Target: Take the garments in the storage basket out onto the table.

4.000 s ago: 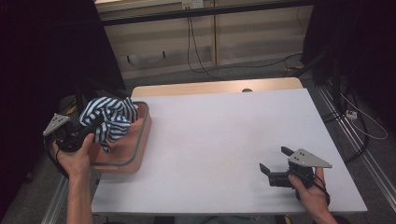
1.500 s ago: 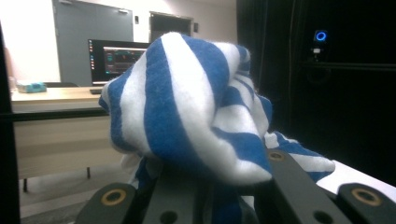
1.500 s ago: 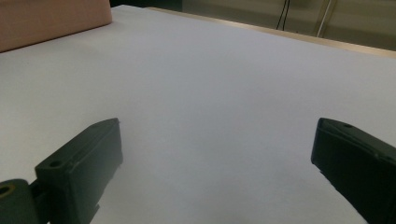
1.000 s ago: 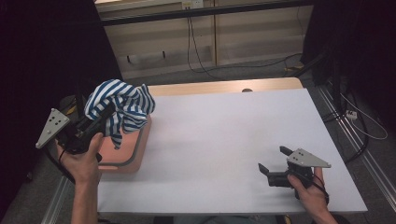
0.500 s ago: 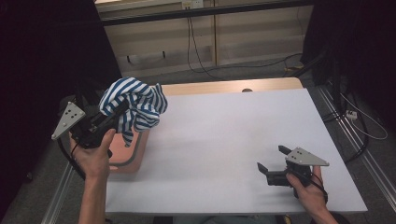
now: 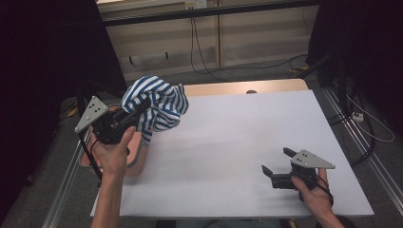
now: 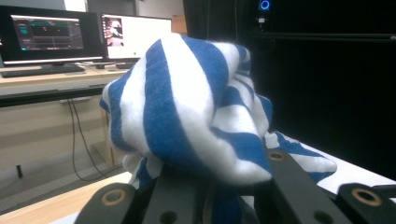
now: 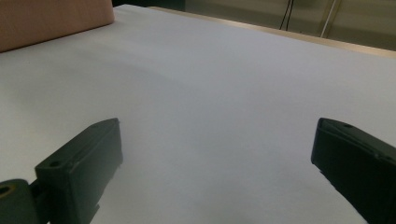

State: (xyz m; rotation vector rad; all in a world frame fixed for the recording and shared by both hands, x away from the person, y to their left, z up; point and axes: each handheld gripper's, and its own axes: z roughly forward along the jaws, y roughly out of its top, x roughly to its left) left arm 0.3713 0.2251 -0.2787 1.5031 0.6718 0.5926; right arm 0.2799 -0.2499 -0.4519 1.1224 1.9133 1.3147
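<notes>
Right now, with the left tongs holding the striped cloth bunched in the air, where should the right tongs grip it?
Judging by its hang, grip the loose lower edge of the striped cloth, coming from the open table side; right tongs stand open there, left tongs block the other.

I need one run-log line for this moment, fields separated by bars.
left tool: shut on cloth, lifted above tray | right tool: open, low over table | cloth: bunched, hanging
</notes>
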